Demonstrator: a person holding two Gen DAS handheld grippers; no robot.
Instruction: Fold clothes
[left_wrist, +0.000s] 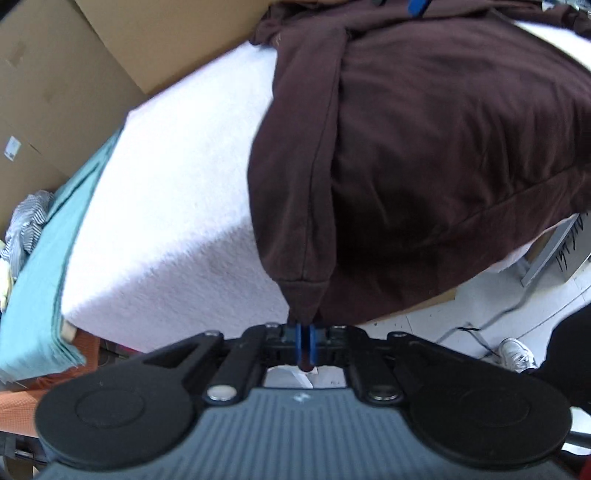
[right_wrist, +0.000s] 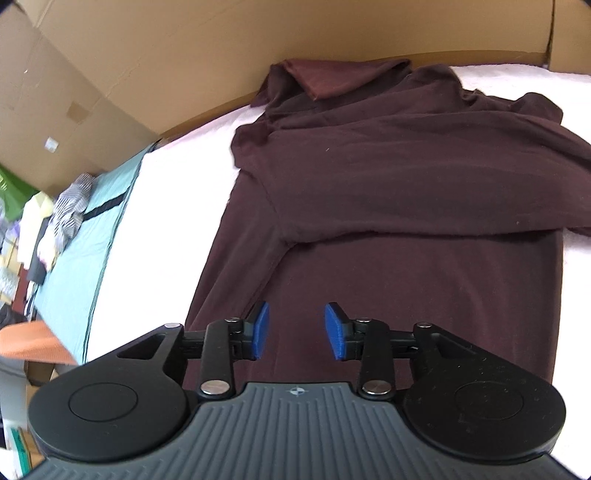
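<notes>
A dark maroon long-sleeved shirt (left_wrist: 424, 155) lies on the white padded table (left_wrist: 177, 206). My left gripper (left_wrist: 305, 343) is shut on the cuff of a sleeve (left_wrist: 295, 221), which stretches taut from the blue pads up along the shirt's left side. In the right wrist view the same shirt (right_wrist: 406, 192) spreads across the white table (right_wrist: 155, 229), with one sleeve folded across the chest. My right gripper (right_wrist: 296, 330) hovers open above the shirt's lower part, nothing between its blue pads.
Cardboard walls (right_wrist: 184, 55) stand behind and left of the table. A teal cloth (right_wrist: 85, 240) lies along the table's left edge, with a striped garment (right_wrist: 70, 210) on it. The floor, cables and a shoe (left_wrist: 515, 354) show at right in the left wrist view.
</notes>
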